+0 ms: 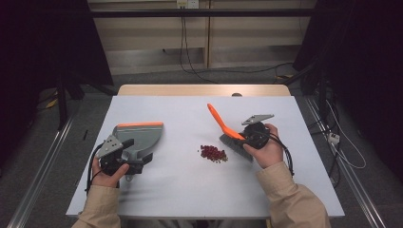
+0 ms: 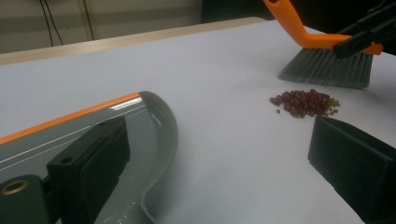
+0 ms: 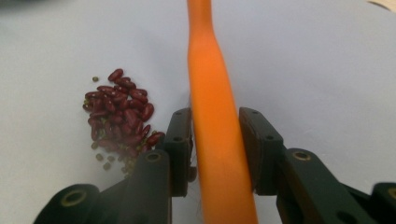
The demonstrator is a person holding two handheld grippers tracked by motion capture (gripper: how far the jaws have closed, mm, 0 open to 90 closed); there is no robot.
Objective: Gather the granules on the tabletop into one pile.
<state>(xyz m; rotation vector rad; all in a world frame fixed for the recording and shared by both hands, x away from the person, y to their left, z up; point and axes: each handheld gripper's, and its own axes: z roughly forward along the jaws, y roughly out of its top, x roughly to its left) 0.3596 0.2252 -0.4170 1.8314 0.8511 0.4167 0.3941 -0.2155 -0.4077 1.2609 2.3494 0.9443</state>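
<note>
**Loose brush grip and a far-off pan threaten the sweep**

The right gripper (image 1: 251,135) has its fingers (image 3: 180,140) set either side of the orange plastic handle of the grey-bristled hand brush (image 1: 227,129). A sliver of gap shows at one pad, so the hold looks light; a hard stroke could let the handle twist or slip. The bristles rest on the white counter (image 1: 190,185) just beside the small heap of dark red beans and a few green ones (image 1: 213,153). The left gripper (image 1: 124,159) has its fingers closed on the grey plastic dustpan with an orange lip (image 1: 139,137), which sits well apart from the heap. Swept fast over that stretch, the beans could scatter or roll past the pan's edge.
</note>
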